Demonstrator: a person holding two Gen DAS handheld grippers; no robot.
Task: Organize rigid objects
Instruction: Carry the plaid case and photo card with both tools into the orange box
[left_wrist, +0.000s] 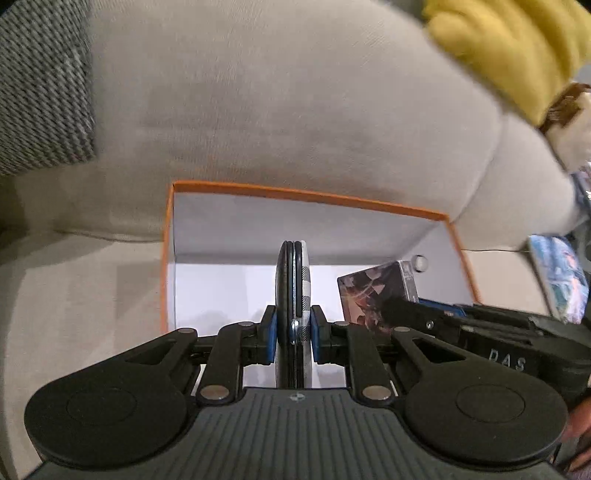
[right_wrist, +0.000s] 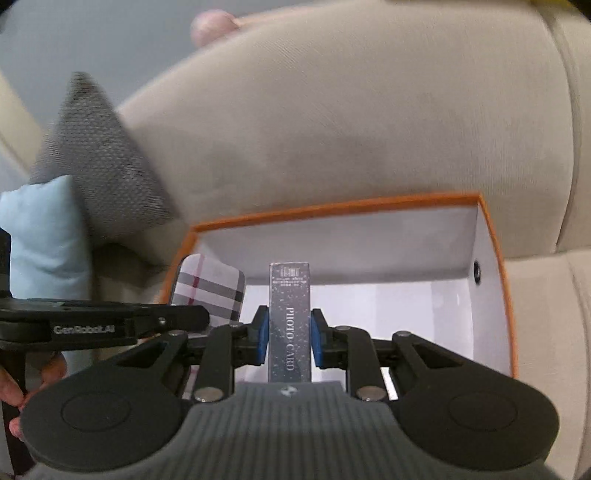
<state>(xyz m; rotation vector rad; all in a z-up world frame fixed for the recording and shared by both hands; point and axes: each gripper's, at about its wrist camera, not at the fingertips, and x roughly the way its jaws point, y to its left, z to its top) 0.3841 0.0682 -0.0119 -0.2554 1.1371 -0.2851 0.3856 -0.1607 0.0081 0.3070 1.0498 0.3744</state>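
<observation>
— How far are they with the tidying?

— In the middle, I think. The left gripper (left_wrist: 293, 334) has its jaws clenched on a flat plaid case (left_wrist: 295, 295), held on edge above the orange box (left_wrist: 168, 258). The right gripper (right_wrist: 288, 338) has its jaws clenched on a slim box marked "PHOTO CARD" (right_wrist: 289, 314), also above the same orange box.

— Is something already inside?

— I see nothing on the white bottom, as far as it is visible. So both things are carried but not yet put down.

— And more is left?

— Perhaps. On the sofa (left_wrist: 295, 110), near the right edge of the seat, lies another flat colourful case (left_wrist: 557, 277), outside the box. I judge it may still need to go in.
</observation>
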